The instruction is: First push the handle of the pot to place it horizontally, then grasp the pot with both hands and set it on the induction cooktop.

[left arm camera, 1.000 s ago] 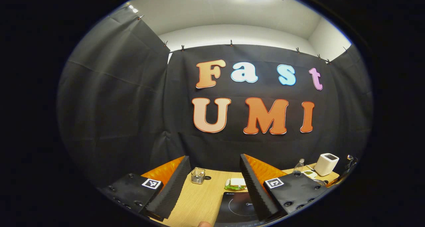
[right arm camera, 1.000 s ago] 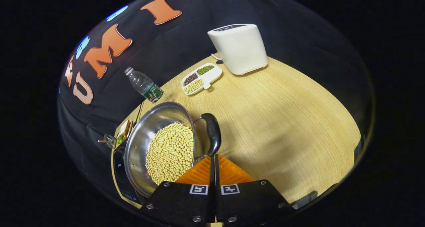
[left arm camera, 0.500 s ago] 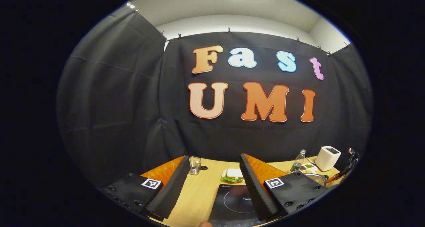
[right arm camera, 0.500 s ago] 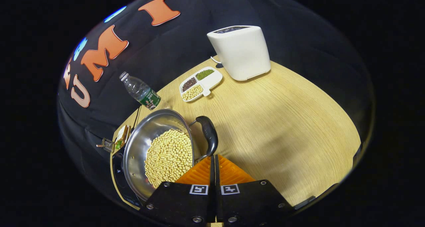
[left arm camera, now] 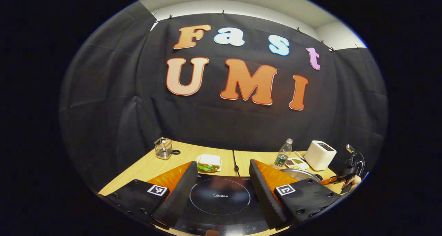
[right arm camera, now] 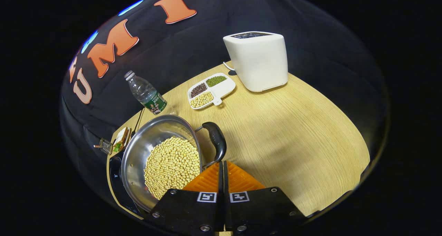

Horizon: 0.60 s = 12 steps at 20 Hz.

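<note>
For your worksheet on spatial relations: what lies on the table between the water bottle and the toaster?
A white divided dish holding three kinds of beans or grains sits between the bottle and the toaster, seen in the right gripper view.

Looks like a staged recording booth made up as a kitchen, not a real home. Black cloth wall (left arm camera: 103, 101) is clipped up all around, with a plain white wall (left arm camera: 241, 6) showing above it. The wooden table (right arm camera: 293, 132) carries kitchen stuff: a cooktop (left arm camera: 221, 198), a toaster (right arm camera: 257, 61), a pot (right arm camera: 162, 156) full of beans, a divided dish (right arm camera: 211, 90) of beans, a water bottle (right arm camera: 145, 92), a sandwich (left arm camera: 209, 161) and a wire basket (left arm camera: 163, 148).
</note>
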Available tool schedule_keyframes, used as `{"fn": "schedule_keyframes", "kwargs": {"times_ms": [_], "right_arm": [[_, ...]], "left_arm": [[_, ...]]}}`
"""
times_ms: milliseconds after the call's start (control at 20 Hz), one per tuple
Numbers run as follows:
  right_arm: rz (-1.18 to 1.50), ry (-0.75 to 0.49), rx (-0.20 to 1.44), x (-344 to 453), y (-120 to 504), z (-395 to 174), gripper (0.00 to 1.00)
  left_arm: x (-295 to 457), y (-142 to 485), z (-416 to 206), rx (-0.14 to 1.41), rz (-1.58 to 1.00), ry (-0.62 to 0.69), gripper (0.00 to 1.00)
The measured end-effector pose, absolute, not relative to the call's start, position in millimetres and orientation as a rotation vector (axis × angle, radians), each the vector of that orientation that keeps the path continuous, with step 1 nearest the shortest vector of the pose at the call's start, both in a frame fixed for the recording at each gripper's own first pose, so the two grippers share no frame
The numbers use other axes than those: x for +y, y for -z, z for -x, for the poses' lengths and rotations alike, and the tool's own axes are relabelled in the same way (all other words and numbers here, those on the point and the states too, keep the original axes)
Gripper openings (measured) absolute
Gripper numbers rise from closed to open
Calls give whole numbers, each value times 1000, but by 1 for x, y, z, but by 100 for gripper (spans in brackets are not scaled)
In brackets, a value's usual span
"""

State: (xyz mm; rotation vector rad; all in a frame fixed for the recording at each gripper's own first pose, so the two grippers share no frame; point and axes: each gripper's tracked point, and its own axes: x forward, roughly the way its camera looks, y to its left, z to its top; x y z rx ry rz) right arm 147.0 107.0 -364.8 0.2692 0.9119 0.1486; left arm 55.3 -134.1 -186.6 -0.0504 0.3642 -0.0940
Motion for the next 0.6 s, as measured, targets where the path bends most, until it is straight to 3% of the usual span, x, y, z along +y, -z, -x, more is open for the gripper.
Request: {"fn": "schedule_keyframes", "kwargs": {"times_ms": [300,400,600], "right_arm": [[-149,-96,681,69,319,-169,5],[-149,-127,644,74,309,-169,13],[-94,-205,614,90,310,-171,46]], "left_arm": [[-206,256,-61,450,34,170,98],[-223,277,-67,464,18,181,98],[-256,325,-71,536,-13,209,98]]}}
